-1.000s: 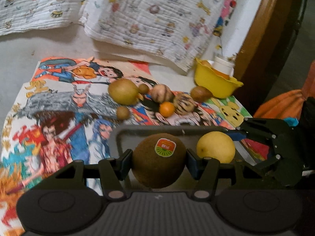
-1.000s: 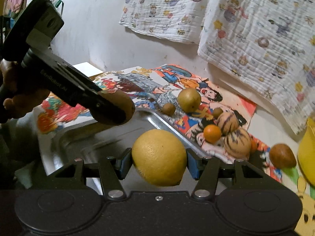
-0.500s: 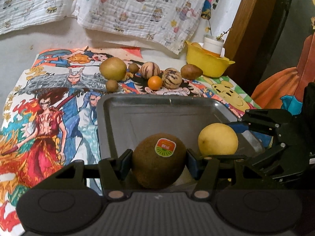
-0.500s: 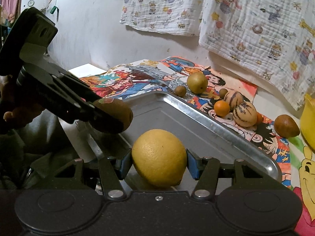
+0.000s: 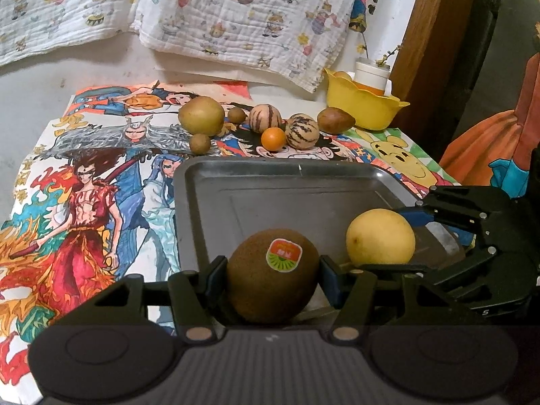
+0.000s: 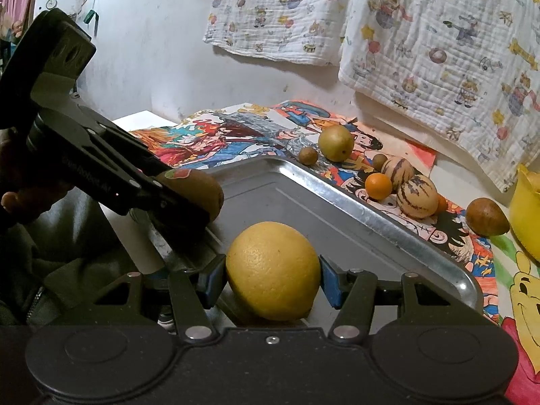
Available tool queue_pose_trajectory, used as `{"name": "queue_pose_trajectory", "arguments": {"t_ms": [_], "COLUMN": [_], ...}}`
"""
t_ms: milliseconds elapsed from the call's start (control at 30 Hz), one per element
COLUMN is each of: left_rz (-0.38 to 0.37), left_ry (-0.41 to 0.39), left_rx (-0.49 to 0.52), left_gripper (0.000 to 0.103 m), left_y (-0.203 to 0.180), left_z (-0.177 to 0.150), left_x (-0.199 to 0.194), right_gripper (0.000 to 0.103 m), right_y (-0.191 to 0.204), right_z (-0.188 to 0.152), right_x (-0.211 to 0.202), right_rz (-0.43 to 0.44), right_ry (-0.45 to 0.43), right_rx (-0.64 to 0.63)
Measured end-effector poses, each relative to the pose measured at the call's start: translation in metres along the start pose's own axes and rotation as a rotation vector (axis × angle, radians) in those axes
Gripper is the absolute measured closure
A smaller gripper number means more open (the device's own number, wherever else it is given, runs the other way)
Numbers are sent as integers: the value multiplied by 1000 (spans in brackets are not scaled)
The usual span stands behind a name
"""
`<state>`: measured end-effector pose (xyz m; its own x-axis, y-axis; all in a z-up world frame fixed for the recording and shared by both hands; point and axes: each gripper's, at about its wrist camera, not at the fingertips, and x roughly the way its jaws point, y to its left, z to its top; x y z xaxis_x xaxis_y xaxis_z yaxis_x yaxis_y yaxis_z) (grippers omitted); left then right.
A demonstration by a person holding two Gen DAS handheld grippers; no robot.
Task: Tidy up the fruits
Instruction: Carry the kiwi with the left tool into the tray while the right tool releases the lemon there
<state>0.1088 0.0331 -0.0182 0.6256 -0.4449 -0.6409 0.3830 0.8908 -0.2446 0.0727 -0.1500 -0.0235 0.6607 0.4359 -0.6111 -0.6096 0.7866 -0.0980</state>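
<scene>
My left gripper (image 5: 272,275) clamps a kiwi (image 5: 272,275), my right gripper (image 6: 272,271) a lemon (image 6: 272,271); released above the slick tray (image 5: 287,199), either could roll.

Tabletop (image 5: 40,101), pale and bare toward its far left edge, is carrying colourful cartoon posters (image 5: 84,202). Lying on these: a metal tray (image 5: 270,185) at the near edge; a row of loose fruits (image 5: 200,114) behind it; a yellow bowl (image 5: 364,104) sitting at the far right corner.
</scene>
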Motion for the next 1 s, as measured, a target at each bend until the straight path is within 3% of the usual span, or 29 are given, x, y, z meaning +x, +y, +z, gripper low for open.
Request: {"name": "queue_pose_trajectory", "arguments": {"t_ms": [300, 400, 700, 867, 1000], "left_rz": [9, 5, 1, 17, 25], "left_ry": [-5, -12, -69, -101, -115], "left_rx": [-10, -1, 42, 103, 165], "left_gripper": [41, 38, 19, 3, 1], "left_y": [0, -1, -4, -6, -6], "left_z": [-2, -1, -2, -8, -17], "left_x": [-4, -8, -29, -41, -48], "right_gripper": [42, 36, 16, 6, 2], "right_y": [1, 1, 12, 17, 16], "right_z": [-2, -4, -8, -10, -15], "right_x": [-2, -6, -22, -29, -32], "right_rz": [1, 5, -32, -47, -75], "right_ry": [-7, -22, -89, -101, -83], "right_rx": [-4, -2, -12, -21, 30]}}
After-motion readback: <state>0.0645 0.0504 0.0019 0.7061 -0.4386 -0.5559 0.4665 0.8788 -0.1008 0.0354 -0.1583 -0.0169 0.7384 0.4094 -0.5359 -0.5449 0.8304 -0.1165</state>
